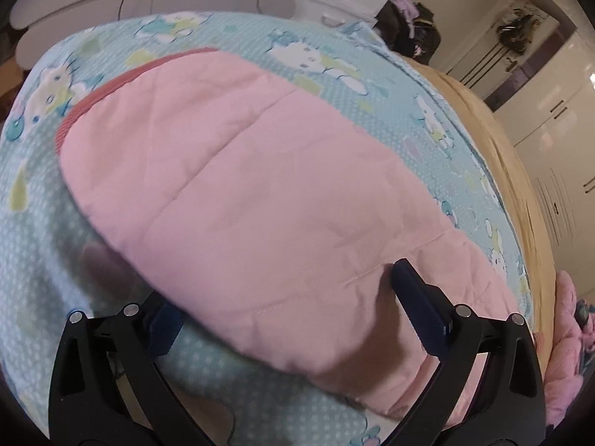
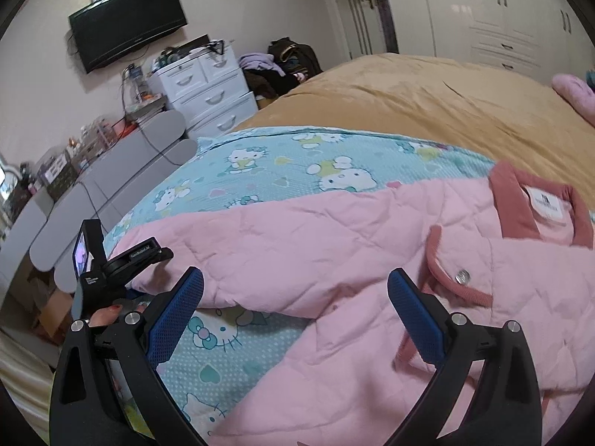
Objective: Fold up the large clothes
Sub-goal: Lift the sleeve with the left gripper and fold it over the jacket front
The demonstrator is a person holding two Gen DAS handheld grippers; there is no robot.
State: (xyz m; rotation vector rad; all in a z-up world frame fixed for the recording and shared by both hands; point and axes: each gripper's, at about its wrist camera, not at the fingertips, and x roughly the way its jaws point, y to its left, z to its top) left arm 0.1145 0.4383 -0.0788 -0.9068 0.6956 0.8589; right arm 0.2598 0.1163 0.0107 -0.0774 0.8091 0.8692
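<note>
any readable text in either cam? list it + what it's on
"GenRobot.AI": on the black clamp of the left gripper rig, right wrist view.
Small white print on the black mount below it: too small to read.
Neck label in the pink jacket: dark logo and a line of print, too blurred to read.
Left wrist view: no text.

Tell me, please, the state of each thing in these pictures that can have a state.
Jacket: lying on the blanket, partly folded, front flap unsnapped.
Sleeve: spread flat, its edge between the left gripper's open fingers.
Left gripper: open, around the sleeve edge.
Right gripper: open, over the jacket, holding nothing.
Blanket: spread flat on the bed.
TV: off.
Drawers: shut.
Wardrobe: doors shut.
</note>
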